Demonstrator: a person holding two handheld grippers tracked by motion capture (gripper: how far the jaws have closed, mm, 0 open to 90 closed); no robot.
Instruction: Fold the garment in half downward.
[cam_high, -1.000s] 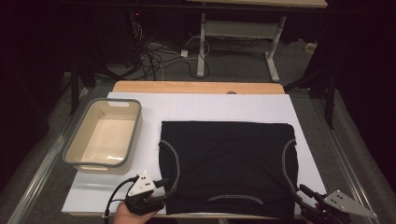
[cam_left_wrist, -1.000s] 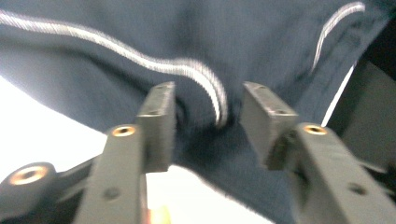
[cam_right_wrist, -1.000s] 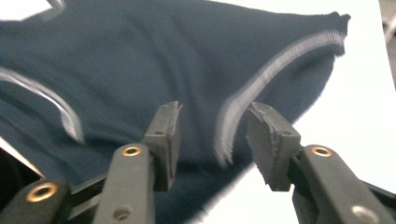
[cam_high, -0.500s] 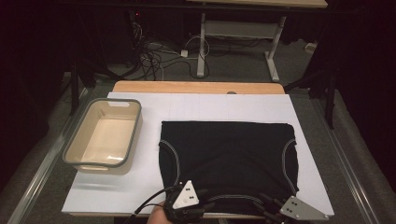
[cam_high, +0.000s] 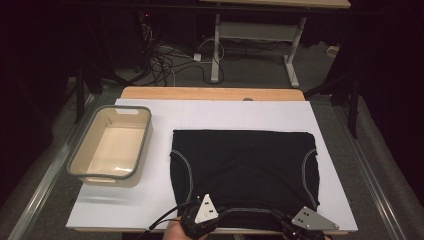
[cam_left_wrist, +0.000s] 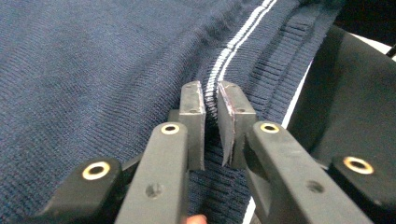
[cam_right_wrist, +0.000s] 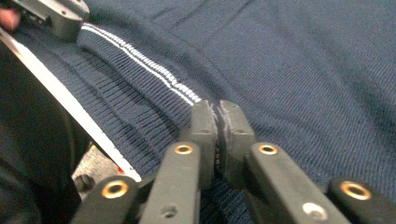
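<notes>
Both tongs pinch the ribbed near hem of the dark knit garment (cam_high: 245, 165), spread flat on the white worktop (cam_high: 150, 205). The left tongs (cam_left_wrist: 211, 100) have just closed on the striped edge; the right tongs (cam_right_wrist: 215, 116) have just clamped the hem farther along. To fold cleanly, lift both corners evenly and keep the hem taut. A grey bin (cam_high: 80, 160) stands to the left.
</notes>
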